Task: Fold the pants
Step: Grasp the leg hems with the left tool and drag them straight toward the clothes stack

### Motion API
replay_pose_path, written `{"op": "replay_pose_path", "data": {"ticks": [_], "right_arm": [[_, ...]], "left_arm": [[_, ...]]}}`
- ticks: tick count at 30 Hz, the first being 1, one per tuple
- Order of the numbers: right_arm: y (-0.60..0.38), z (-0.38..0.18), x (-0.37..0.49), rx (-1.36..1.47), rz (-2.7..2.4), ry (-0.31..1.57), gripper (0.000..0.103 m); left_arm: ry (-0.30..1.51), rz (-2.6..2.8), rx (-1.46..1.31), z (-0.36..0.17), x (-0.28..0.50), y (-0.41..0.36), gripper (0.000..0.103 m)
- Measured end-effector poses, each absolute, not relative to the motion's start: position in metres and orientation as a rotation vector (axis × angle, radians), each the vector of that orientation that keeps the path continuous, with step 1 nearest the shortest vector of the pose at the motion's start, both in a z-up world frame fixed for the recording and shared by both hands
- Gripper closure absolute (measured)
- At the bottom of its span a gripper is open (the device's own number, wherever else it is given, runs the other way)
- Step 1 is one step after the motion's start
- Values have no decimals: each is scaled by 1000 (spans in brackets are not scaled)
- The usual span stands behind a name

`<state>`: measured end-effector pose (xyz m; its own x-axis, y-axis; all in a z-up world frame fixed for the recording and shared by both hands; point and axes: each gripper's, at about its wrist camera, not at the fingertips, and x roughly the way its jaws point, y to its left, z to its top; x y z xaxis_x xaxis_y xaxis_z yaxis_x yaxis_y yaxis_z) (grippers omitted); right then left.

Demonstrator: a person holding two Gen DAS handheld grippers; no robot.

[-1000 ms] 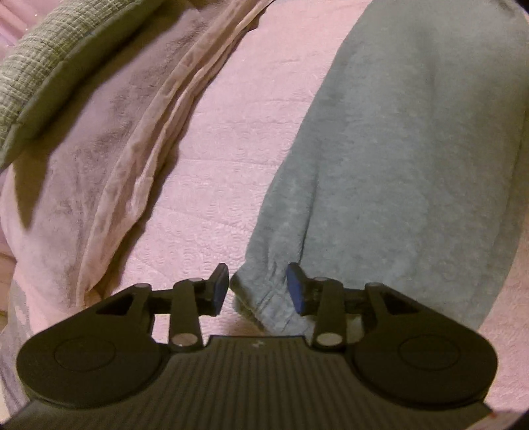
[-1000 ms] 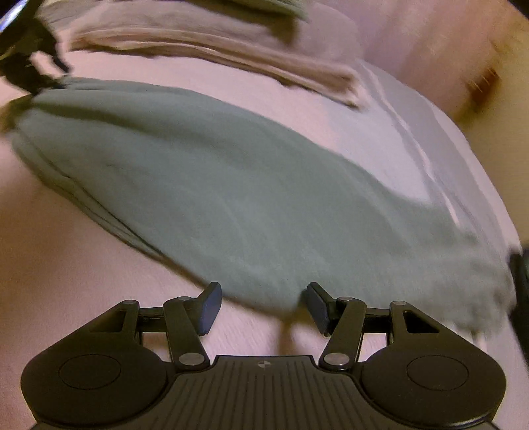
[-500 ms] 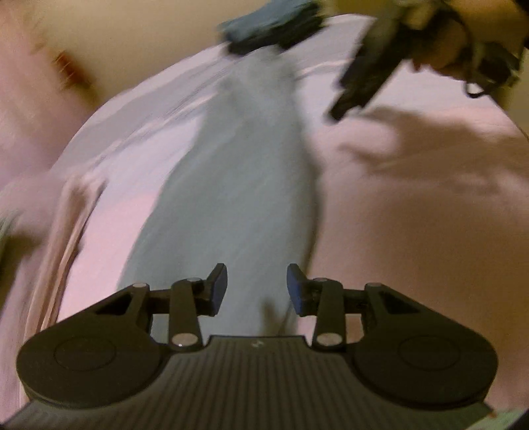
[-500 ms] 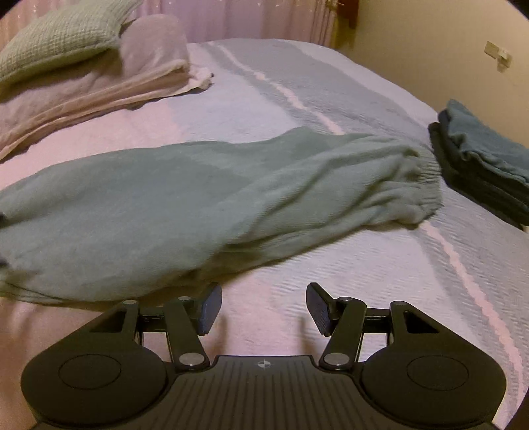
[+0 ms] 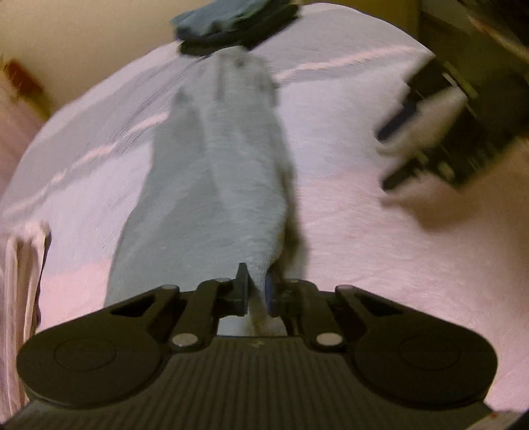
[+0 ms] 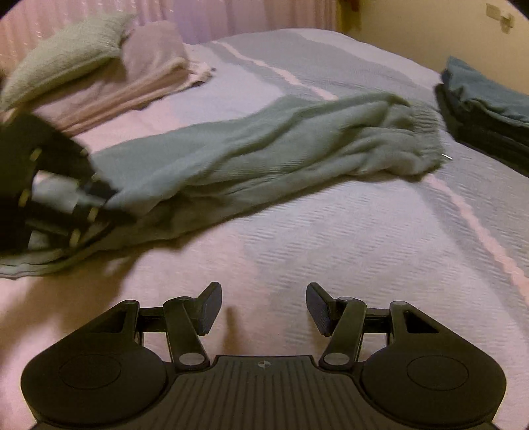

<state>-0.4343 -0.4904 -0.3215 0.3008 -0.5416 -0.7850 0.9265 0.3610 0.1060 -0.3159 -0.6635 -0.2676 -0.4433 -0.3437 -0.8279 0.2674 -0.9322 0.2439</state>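
Grey-green pants lie stretched along the bed, waistband at the far end. My left gripper is at the near leg end, its jaws closing, and a fold of the leg fabric is pinched between the pads. In the right wrist view the same pants lie across the middle, rumpled, with the left gripper blurred at their left end. My right gripper hovers open over bare bedcover, short of the pants, with nothing between its fingers. It also shows as a blur, the right gripper, in the left wrist view.
A stack of dark folded clothes sits at the bed's right edge, just past the waistband; the same stack of dark clothes shows in the left view. A green pillow rests on folded pinkish blankets at the back left. Pale bedcover lies around.
The left gripper swung round to look along the pants and closed on the leg end. The right gripper turned and drew back from the pants onto bare bedcover, still open.
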Motion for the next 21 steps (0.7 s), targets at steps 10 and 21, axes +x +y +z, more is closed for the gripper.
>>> {"op": "replay_pose_path", "data": {"ticks": [10, 21], "right_arm": [[-526, -333, -372, 715, -1108, 559, 46], [-572, -354, -349, 854, -1298, 508, 39]], "left_arm": [[272, -2390, 1360, -257, -305, -746, 96], [260, -2447, 1356, -259, -298, -751, 96]]}}
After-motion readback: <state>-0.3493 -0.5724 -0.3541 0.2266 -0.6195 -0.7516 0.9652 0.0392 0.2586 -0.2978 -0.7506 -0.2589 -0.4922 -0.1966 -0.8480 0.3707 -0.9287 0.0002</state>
